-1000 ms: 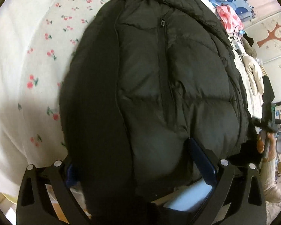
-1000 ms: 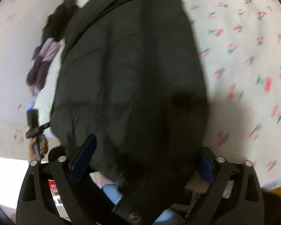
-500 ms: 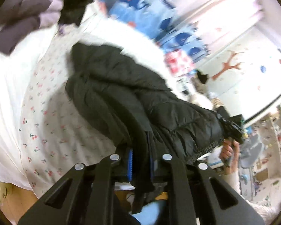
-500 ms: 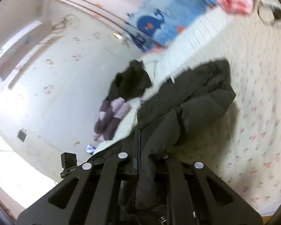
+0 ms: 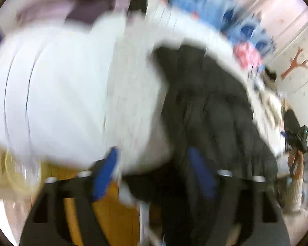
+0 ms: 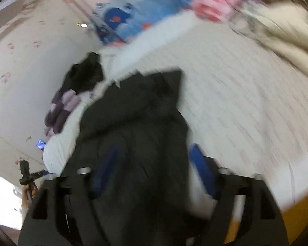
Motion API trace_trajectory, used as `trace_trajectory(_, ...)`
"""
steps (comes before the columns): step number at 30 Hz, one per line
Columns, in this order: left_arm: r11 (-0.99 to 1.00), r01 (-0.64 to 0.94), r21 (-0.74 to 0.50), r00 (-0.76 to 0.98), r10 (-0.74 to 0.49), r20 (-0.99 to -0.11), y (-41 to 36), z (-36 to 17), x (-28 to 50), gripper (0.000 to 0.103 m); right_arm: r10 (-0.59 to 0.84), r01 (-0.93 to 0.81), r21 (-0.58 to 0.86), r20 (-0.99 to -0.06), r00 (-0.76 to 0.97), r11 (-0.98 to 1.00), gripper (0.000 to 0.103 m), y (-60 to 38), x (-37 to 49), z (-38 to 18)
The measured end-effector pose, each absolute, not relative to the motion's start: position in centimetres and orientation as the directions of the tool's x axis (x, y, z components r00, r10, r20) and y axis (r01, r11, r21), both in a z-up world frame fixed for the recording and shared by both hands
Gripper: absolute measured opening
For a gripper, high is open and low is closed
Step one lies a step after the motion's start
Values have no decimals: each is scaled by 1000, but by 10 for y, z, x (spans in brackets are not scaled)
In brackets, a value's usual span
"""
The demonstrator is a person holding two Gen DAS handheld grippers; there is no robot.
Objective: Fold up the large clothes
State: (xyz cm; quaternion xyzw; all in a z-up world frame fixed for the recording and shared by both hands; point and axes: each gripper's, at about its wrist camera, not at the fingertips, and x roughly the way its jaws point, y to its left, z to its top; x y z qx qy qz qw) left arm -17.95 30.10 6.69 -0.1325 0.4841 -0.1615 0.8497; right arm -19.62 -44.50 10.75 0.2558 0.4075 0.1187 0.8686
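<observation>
Your left gripper [image 5: 152, 176] and right gripper [image 6: 154, 170] both have jaws spreading wide, opening with nothing pinched; the black jacket [image 6: 133, 119] lies on the bed [image 6: 236, 102], running from six toward twelve o'clock in the right view. It looks doubled over once; further folds and neatening likely remain.

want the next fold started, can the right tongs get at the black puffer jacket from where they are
Probably yes. The right tongs are opening with the black puffer jacket lying between and just ahead of them on the bed, nothing over it. The frame is blurred, so whether the pads touch it is unclear.
</observation>
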Motion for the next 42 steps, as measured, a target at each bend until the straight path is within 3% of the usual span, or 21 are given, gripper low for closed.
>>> trace_trajectory(3, 889, 231, -395, 572, -452, -684, 259, 80, -131, 96, 458, -88, 527, -628, 629, 845, 86, -402, -100, 98)
trace_trajectory(6, 863, 255, -436, 582, -497, -643, 213, 68, -70, 96, 400, -2, 516, -661, 635, 856, 86, -384, -20, 64)
trace_trajectory(10, 849, 200, -490, 602, -500, -622, 174, 40, -8, 96, 251, 110, 389, -761, 599, 915, 82, -373, 49, 10)
trace_trajectory(11, 851, 161, -501, 604, -486, -632, 168, 28, 10, 96, 212, 128, 344, -789, 576, 930, 76, -366, 60, 1)
trace_trajectory(13, 844, 100, -526, 576, -480, -661, 150, 1, 29, 96, 211, 96, 303, -826, 523, 948, 31, -353, 74, -19)
trace_trajectory(14, 839, 71, -539, 546, -485, -683, 146, -11, 37, 96, 224, 66, 301, -823, 522, 951, 22, -344, 72, -28)
trace_trajectory(16, 843, 36, -537, 506, -479, -718, 142, -23, 43, 96, 214, 1, 262, -791, 573, 965, 22, -333, 62, -15)
trace_trajectory(21, 882, 171, -439, 621, -443, -647, 129, 10, 34, 96, 152, 3, 224, -672, 725, 975, 21, -350, 34, 37)
trace_trajectory(24, 900, 190, -393, 606, -422, -674, 119, 2, 51, 96, 90, 61, 175, -739, 668, 983, 22, -362, 51, 8)
trace_trajectory(26, 925, 153, -347, 512, -375, -773, 110, -35, 73, 96, 89, 65, 148, -834, 545, 987, 29, -362, 66, -39)
trace_trajectory(27, 937, 141, -321, 479, -348, -806, 108, -51, 78, 96, 128, 54, 181, -848, 514, 982, 38, -362, 68, -58)
trace_trajectory(28, 942, 134, -307, 458, -334, -824, 106, -63, 81, 96, 137, 62, 198, -841, 524, 978, 40, -364, 65, -60)
trace_trajectory(31, 943, 128, -307, 483, -330, -811, 109, -65, 73, 96, 56, 140, 180, -784, 618, 974, 45, -371, 46, -36)
trace_trajectory(33, 945, 133, -300, 487, -326, -810, 110, -66, 72, 96, -11, 146, 137, -691, 723, 980, 49, -369, 29, -8)
trace_trajectory(34, 944, 131, -303, 486, -328, -810, 111, -67, 73, 96, 17, 102, 153, -628, 778, 983, 53, -365, 21, 5)
trace_trajectory(36, 945, 129, -301, 488, -325, -810, 110, -70, 73, 96, 73, 12, 141, -586, 807, 990, 58, -350, 19, 15)
trace_trajectory(39, 947, 133, -294, 497, -320, -807, 106, -75, 73, 96, 82, -11, 94, -798, 597, 996, 59, -335, 62, -37)
trace_trajectory(42, 934, 126, -335, 472, -354, -808, 115, -72, 73, 96, 121, 28, 158, -850, 513, 987, 63, -352, 77, -70)
